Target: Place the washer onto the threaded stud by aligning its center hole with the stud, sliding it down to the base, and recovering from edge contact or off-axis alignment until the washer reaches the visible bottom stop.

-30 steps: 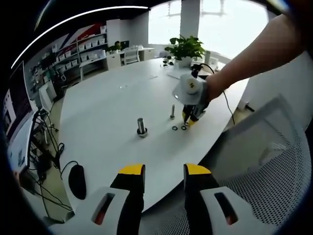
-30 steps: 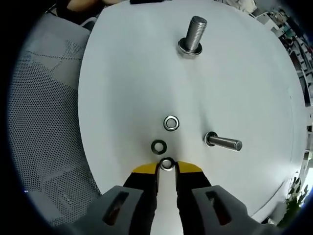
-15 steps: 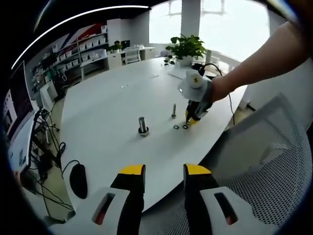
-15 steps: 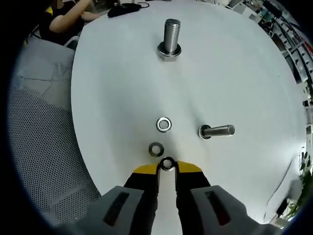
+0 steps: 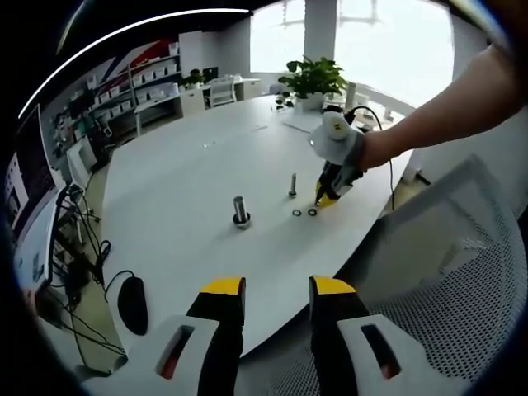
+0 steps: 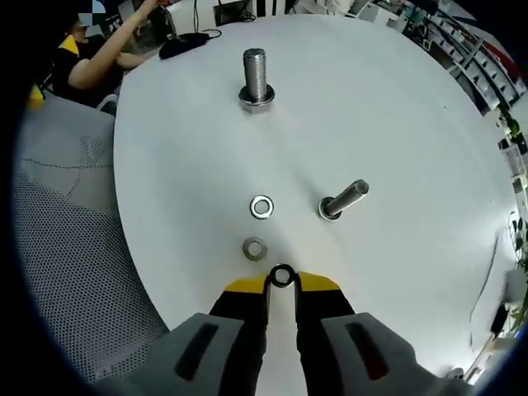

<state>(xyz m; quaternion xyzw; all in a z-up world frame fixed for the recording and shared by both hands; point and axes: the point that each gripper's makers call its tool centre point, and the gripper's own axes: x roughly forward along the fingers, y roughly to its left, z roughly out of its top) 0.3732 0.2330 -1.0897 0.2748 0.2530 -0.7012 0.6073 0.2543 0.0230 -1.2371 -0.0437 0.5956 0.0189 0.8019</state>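
Bare bench (image 6: 396, 107) surrounds the large stud (image 6: 255, 78); two loose washers (image 6: 261, 206) and a small stud (image 6: 342, 200) lie between.

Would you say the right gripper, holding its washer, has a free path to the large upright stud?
Probably yes. The right gripper grips a washer at its tips. Between it and the large upright stud lie only two flat loose washers on the white table, and the smaller stud stands off to one side.
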